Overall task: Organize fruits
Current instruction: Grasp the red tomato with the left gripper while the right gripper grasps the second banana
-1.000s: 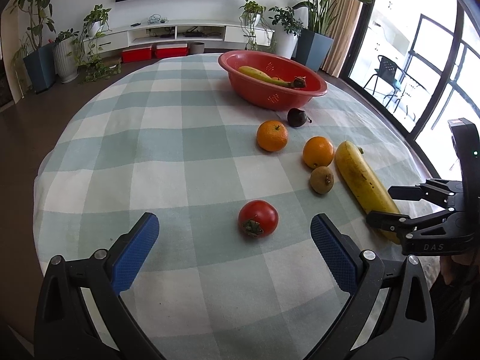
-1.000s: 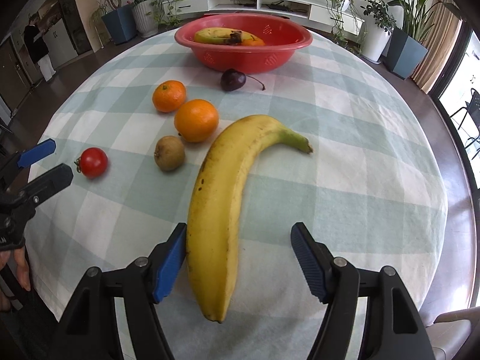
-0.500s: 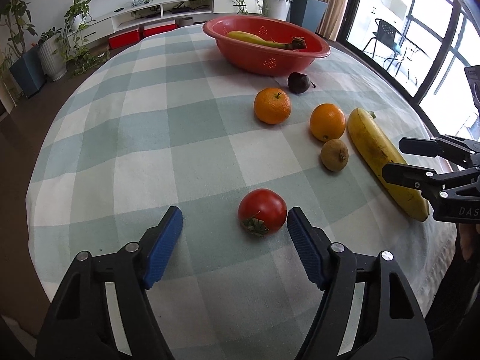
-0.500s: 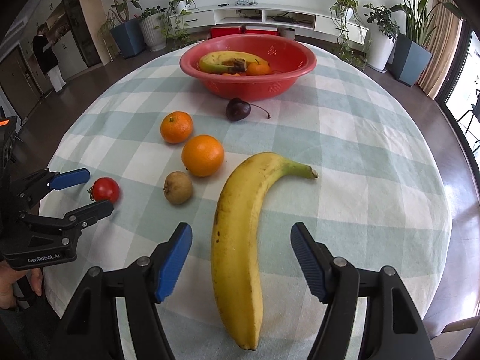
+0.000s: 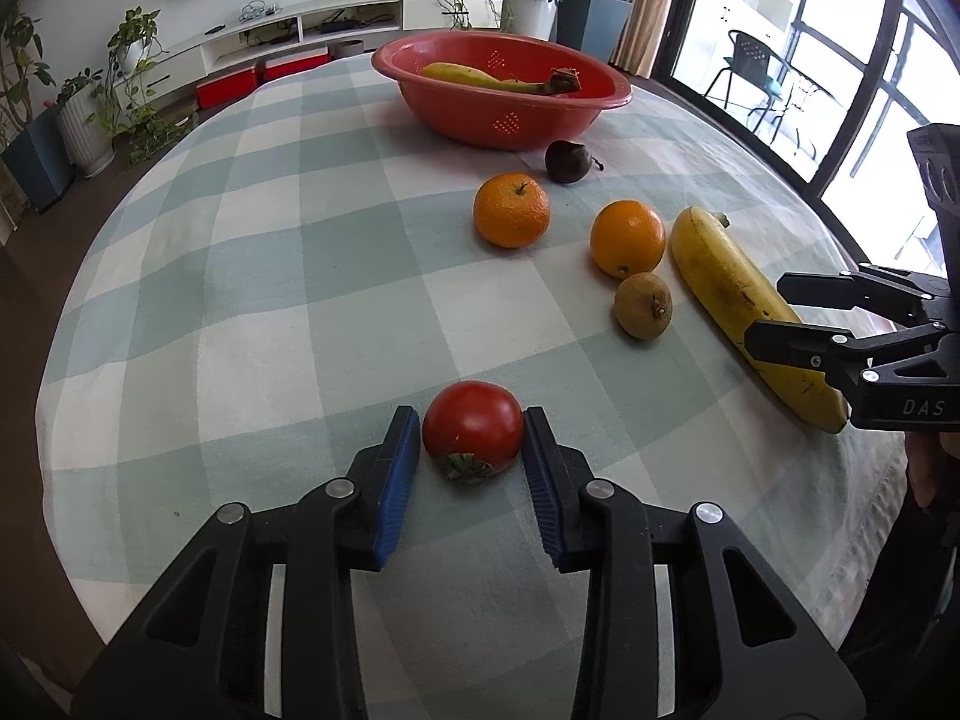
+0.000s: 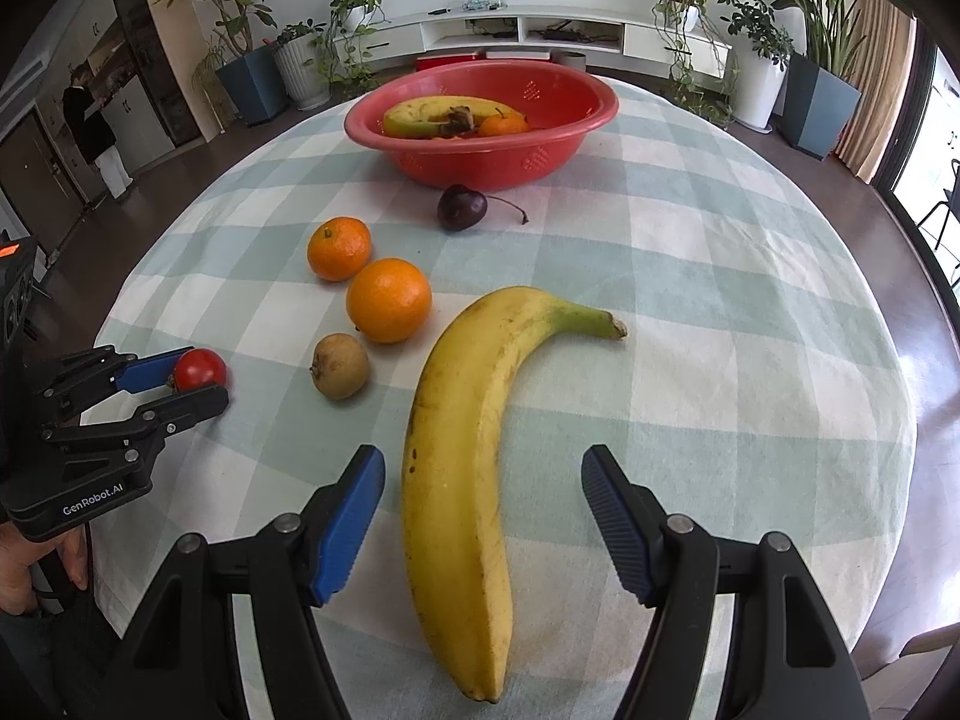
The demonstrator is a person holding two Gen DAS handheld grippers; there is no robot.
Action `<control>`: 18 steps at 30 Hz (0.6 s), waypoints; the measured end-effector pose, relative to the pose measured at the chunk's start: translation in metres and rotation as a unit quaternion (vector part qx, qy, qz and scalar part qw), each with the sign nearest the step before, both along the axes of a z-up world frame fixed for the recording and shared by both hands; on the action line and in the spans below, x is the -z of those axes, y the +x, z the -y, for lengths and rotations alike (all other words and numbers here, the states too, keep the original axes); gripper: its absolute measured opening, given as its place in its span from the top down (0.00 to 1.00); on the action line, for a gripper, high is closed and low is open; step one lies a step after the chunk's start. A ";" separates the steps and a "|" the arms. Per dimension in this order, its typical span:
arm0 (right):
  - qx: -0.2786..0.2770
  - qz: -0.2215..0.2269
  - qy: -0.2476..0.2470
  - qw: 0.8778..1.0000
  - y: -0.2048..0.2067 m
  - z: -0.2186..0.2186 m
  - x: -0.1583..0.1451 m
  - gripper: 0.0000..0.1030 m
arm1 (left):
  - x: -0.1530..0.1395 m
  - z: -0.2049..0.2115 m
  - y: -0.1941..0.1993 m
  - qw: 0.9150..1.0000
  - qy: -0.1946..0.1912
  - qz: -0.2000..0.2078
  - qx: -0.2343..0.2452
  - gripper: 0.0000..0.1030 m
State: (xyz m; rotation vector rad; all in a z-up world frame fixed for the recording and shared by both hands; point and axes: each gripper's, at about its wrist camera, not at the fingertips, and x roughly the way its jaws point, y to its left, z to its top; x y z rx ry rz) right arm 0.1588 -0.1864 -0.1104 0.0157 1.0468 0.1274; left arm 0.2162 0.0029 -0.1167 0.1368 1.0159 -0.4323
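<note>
A red tomato [image 5: 473, 426] lies on the checked tablecloth, near the table's front edge. My left gripper [image 5: 471, 420] is closing on it, and both blue pads touch its sides. The right wrist view shows the same grip, left gripper [image 6: 201, 381] on the tomato [image 6: 201, 367]. My right gripper [image 6: 480, 456] is open and straddles the lower half of a big yellow banana [image 6: 462, 450] without touching it. Farther back sits a red bowl [image 6: 480, 165] holding a banana and a small orange.
Between the bowl and the grippers lie two oranges [image 6: 339, 249] [image 6: 389, 300], a brown kiwi-like fruit [image 6: 340, 366] and a dark cherry-like fruit [image 6: 461, 207] with a stem. The round table's edge [image 5: 72, 540] drops off close behind both grippers. A person stands far off at the left.
My left gripper moved in over the tomato, and its jaws went from wide open to touching the fruit on both sides. The right gripper stays open over the banana.
</note>
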 end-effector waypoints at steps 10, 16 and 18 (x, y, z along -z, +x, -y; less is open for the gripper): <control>0.007 0.005 0.000 1.000 0.003 0.005 -0.003 0.31 | -0.002 -0.005 -0.003 0.999 -0.033 -0.004 0.000 0.71; 0.003 0.000 -0.002 1.000 0.008 0.003 0.000 0.36 | -0.004 -0.009 -0.004 0.999 -0.053 -0.001 -0.006 0.71; 0.000 -0.005 -0.004 1.000 0.012 0.001 0.002 0.38 | -0.005 -0.009 -0.004 0.998 -0.055 0.001 -0.005 0.71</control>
